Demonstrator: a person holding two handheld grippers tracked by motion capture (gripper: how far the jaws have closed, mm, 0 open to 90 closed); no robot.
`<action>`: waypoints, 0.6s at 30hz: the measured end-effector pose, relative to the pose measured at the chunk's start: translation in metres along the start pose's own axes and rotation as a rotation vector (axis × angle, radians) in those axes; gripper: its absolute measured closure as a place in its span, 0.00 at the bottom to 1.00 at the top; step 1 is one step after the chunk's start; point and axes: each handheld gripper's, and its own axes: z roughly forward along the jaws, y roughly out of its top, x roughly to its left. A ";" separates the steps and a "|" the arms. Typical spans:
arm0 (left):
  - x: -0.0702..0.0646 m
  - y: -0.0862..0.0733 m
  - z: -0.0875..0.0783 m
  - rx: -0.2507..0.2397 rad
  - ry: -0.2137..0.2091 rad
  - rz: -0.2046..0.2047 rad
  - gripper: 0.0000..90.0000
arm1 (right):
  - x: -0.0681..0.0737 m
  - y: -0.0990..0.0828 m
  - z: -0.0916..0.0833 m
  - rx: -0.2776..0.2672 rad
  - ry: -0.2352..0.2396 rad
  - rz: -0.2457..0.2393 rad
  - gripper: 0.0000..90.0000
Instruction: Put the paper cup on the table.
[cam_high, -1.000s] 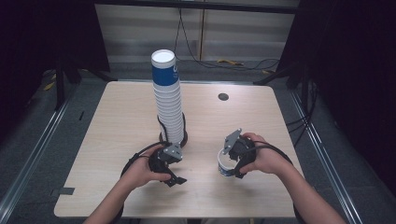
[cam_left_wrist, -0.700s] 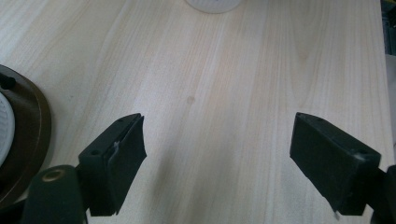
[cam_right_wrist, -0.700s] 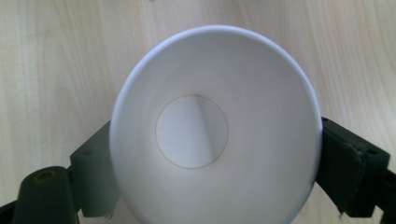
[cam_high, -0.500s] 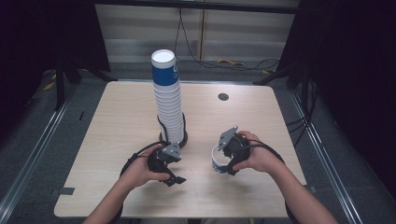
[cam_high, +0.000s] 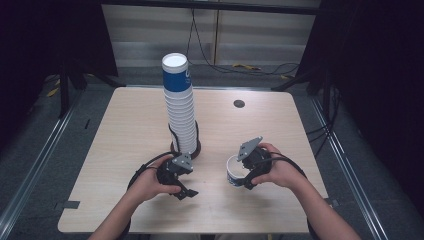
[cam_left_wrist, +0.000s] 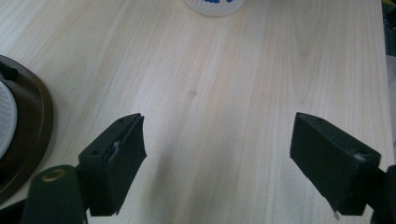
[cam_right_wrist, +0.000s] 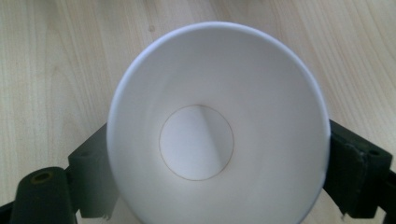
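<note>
White paper cup (cam_high: 234, 171) between right tongs (cam_high: 241, 172), jaws just opening, bare tabletop (cam_high: 125, 125) around.

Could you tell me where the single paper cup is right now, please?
In the high view the single paper cup stands upright on the table, right of the tall cup stack, between the jaws of the right hand-held gripper.

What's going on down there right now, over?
Left tool open, empty. Right tool around single cup on table, jaws just easing open. Cup stack stands apart; nothing in the way.
</note>
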 end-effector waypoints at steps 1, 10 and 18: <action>0.000 0.000 0.000 0.000 -0.001 -0.006 0.20 | -0.001 -0.001 0.001 -0.009 0.002 -0.006 0.14; 0.000 -0.002 -0.001 0.005 -0.004 -0.007 0.20 | 0.002 -0.013 0.003 -0.034 0.023 0.043 0.14; 0.001 -0.003 -0.003 -0.001 0.000 -0.004 0.20 | 0.003 -0.025 0.001 -0.063 0.027 0.074 0.14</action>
